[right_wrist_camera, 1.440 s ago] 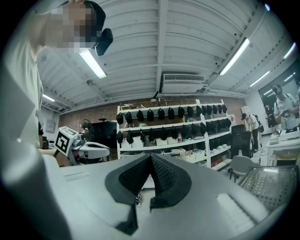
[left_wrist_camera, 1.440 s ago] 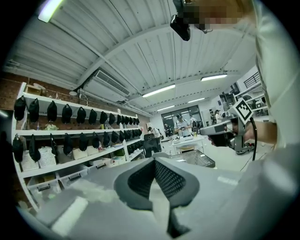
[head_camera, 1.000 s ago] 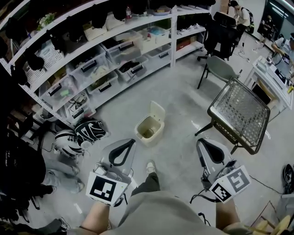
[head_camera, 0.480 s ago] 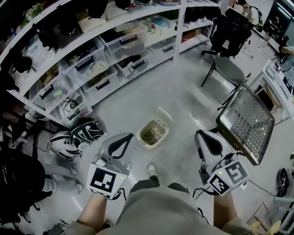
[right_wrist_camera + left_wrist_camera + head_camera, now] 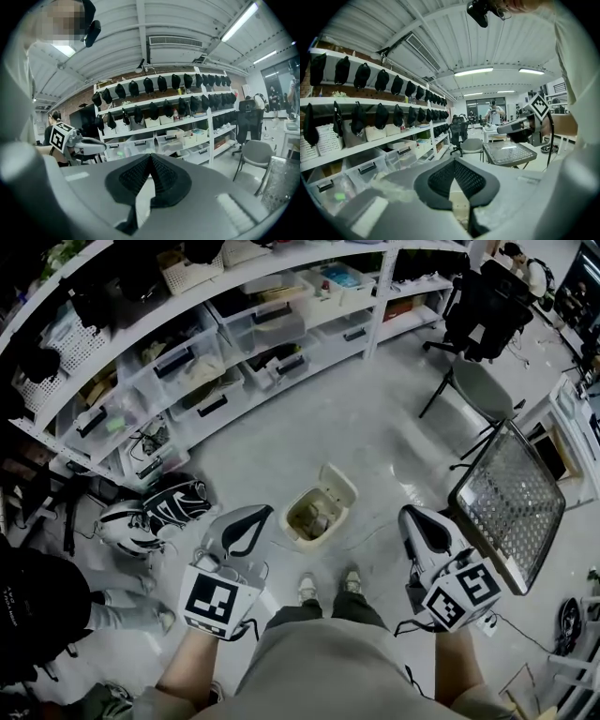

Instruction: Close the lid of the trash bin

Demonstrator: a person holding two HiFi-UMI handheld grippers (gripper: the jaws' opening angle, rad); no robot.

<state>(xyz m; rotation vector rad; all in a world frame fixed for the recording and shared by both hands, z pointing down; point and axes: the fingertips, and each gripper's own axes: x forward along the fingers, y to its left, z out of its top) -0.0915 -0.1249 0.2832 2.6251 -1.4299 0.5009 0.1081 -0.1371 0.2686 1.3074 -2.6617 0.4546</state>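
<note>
A small beige trash bin (image 5: 311, 518) stands on the grey floor just ahead of my feet. Its hinged lid (image 5: 339, 484) is tipped up and back, and some rubbish shows inside. My left gripper (image 5: 261, 512) hovers to the bin's left and my right gripper (image 5: 410, 515) to its right, both apart from it and above the floor. Each has its jaws together with nothing between them. The left gripper view has my left gripper (image 5: 454, 161) pointing across the room. In the right gripper view my right gripper (image 5: 151, 157) faces the shelves.
White shelving (image 5: 234, 324) with plastic boxes runs along the far side. Black-and-white helmets (image 5: 155, 507) lie on the floor at left. A glass-topped side table (image 5: 511, 502) stands close on the right, with a grey chair (image 5: 478, 385) and an office chair (image 5: 487, 301) beyond.
I have stepped toward the bin, which now lies nearer my feet; both shoes show. The grippers keep their places beside it, still shut. The lid stays up.
</note>
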